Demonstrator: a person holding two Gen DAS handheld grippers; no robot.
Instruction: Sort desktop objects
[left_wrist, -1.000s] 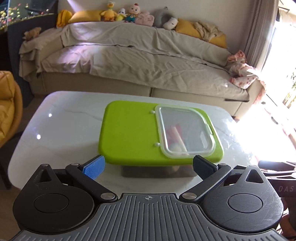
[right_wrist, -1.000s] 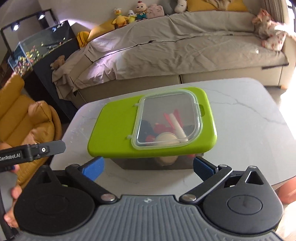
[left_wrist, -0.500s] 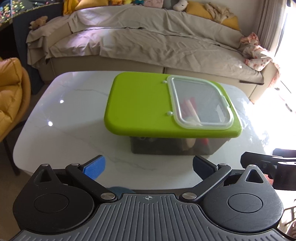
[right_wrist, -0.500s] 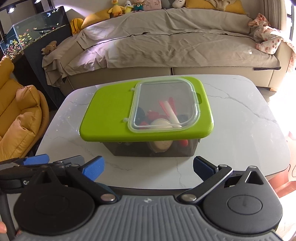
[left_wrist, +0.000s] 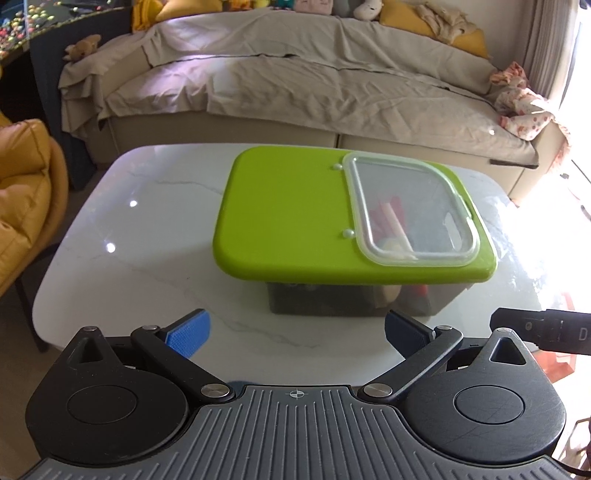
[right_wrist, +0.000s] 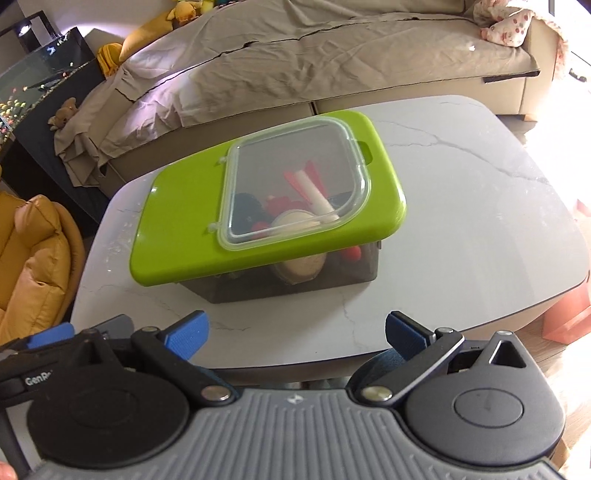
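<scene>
Left wrist view: your left tongs (left_wrist: 293, 330) sit at the bottom of the frame, spread wide with nothing between the blue pads (left_wrist: 188, 331). Past them, in the middle of the white marble bench (left_wrist: 147, 229), stands the storage box (left_wrist: 351, 299), smoky and see-through, under a green lid (left_wrist: 288, 218). The clear hatch (left_wrist: 410, 210) set into the right half of that lid looks shut. Through it you can make out a pale stick and something red, though glare blurs them. The other tool pokes in at the right edge. A covered sofa (left_wrist: 295, 85) fills the top of the frame.

Right wrist view: your right tongs (right_wrist: 295, 332) are likewise spread and empty, low in the frame. The box sits centre frame, turned at an angle, and the contents show better here: a white stick (right_wrist: 314, 192) across red pieces, a dark round thing to the left, and a wooden disc (right_wrist: 295, 221) near the front wall. Nothing loose lies on the bench around the box, so the sorting looks finished or close to it.

If the hatch still needs seating, press on its rim near the small tab at the right end of the lid, not on the clear centre, which will likely flex. Steady the green edge with the left tongs so the box does not slide on the smooth marble.
</scene>
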